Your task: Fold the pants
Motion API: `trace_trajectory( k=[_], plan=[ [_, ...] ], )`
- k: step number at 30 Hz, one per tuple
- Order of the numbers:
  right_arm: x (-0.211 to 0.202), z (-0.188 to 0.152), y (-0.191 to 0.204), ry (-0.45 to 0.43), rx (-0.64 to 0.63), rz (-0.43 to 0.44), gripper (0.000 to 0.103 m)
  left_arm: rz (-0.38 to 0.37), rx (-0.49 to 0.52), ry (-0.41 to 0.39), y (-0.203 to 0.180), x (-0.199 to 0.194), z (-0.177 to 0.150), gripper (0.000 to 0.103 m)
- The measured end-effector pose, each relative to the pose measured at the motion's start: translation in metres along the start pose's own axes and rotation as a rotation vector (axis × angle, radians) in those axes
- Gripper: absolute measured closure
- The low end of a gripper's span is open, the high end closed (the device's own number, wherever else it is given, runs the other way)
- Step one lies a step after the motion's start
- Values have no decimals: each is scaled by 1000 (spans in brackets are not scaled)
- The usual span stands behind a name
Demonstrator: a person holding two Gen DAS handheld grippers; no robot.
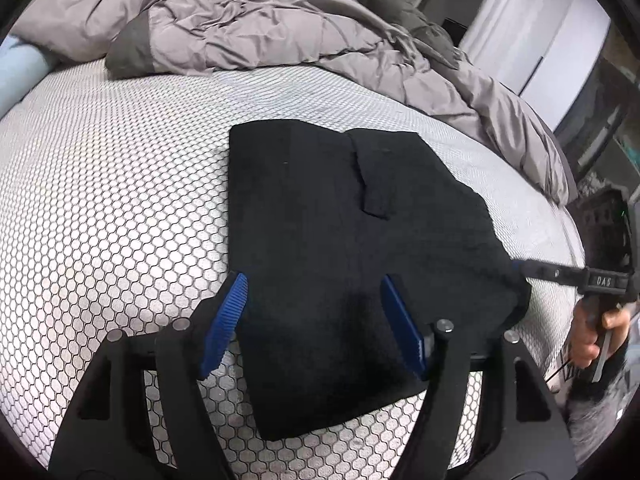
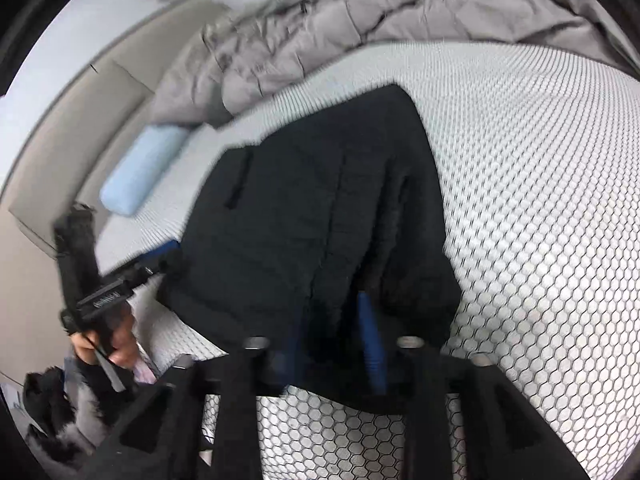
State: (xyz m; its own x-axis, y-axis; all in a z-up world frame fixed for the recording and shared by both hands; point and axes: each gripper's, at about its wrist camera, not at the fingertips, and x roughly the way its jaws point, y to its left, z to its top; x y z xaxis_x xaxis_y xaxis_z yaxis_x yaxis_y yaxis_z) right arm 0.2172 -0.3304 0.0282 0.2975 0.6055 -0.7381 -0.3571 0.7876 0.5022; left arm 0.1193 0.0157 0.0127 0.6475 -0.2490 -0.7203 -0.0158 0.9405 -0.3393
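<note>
Pants [image 1: 340, 240] lie folded on mattress [image 1: 120, 200], near edge between both gaping claws, ungripped.

Black pants [image 1: 340, 240], honeycomb-patterned mattress [image 1: 120, 184]

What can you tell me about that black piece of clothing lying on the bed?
The black pants lie folded into a compact, roughly flat bundle on the white mattress with its honeycomb pattern. The fabric looks soft, matte and slightly fuzzy. A narrow strip or flap lies across the top layer. The near edge sits between the blue fingers of the left gripper, which stand spread at its sides. The right gripper reaches its other near corner; blur hides its grip.
</note>
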Motion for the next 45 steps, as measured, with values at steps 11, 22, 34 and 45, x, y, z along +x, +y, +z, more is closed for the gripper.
trace_trajectory(
  k=[11, 22, 34, 45],
  plan=[
    [8, 1, 4, -42, -20, 80, 91, 0, -29, 0, 4, 0, 3, 36],
    [21, -19, 2, 63, -37, -85, 84, 38, -34, 54, 16, 8, 2, 36],
    [7, -7, -40, -42, 125, -101, 62, -89, -100, 74, 23, 36, 5, 62],
    [16, 0, -38, -47, 121, -169, 79, 94, -37, 32, 0, 41, 23, 54]
  ],
)
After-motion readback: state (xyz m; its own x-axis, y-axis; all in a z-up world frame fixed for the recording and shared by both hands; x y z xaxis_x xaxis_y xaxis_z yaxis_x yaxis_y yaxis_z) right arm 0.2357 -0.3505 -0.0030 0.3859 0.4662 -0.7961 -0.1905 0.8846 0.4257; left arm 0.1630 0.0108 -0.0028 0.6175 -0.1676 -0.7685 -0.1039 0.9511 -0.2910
